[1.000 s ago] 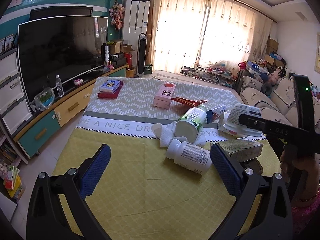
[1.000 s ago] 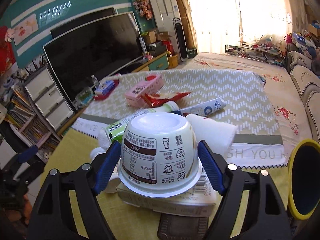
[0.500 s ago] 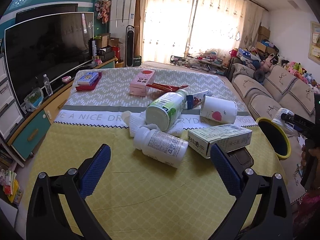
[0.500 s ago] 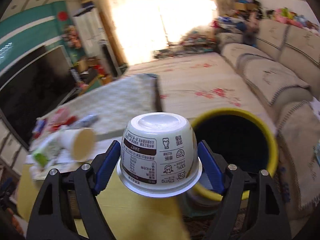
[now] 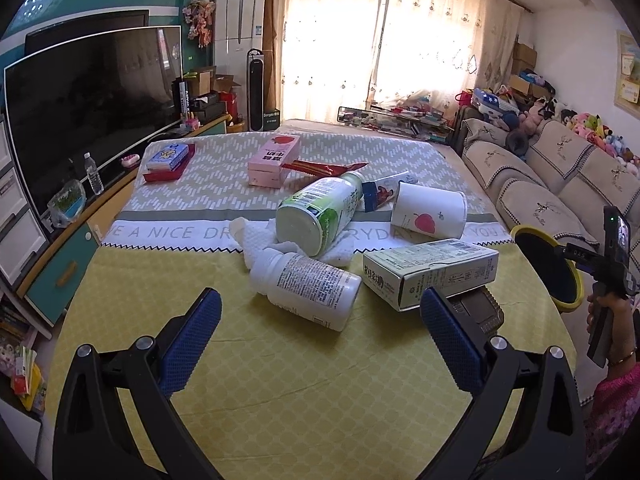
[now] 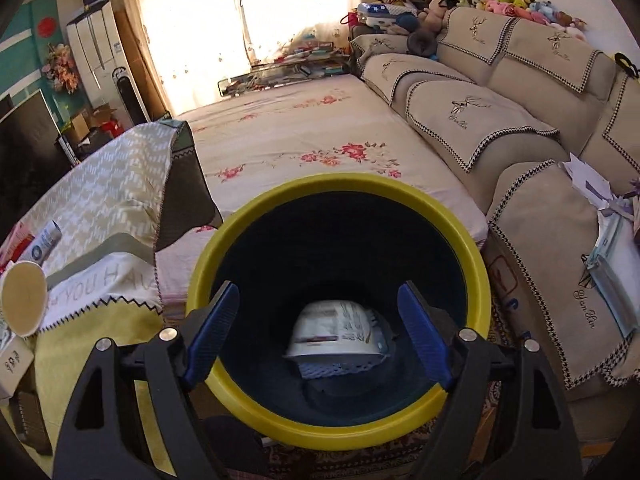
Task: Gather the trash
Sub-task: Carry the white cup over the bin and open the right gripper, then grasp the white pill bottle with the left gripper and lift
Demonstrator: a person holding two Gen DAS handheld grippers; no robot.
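While the right tongs (image 6: 318, 332) hang over the mouth of the yellow-rimmed bin (image 6: 240, 236), jaws spreading apart w/ nothing pressed between the pads, the yogurt cup (image 6: 340, 330) sits blurred inside the bin, well below the rim. Reads as a drop: tongs are centred over the opening so the cup falls clear of the rim, no contact w/ the wall needed.

Cup orientation: base up, wide mouth down and tipped a bit toward the camera; its axis runs roughly top-to-bottom of the bin, slightly tilted. Too smeared to say if it's landed or mid-fall.

Left tongs (image 5: 318, 340) are released too, jaws wide, empty, hovering above the desk (image 5: 280, 380) on the side away from the bin. They're aimed at the white pill bottle (image 5: 308, 294), prob the next pick.

Rest of the trash, relative to the bin, all lies across the desk:
- carton box (image 5: 434, 270) is the nearest item to the bin, flat, long axis pointing roughly at it
- pill bottle just beyond the box, on its side, cap end pointing away from the bin
- green-label bottle (image 5: 320, 214) behind that, lying on a white tissue (image 5: 260, 240), base toward the camera
- paper cup (image 5: 428, 216) on its side, beyond the box
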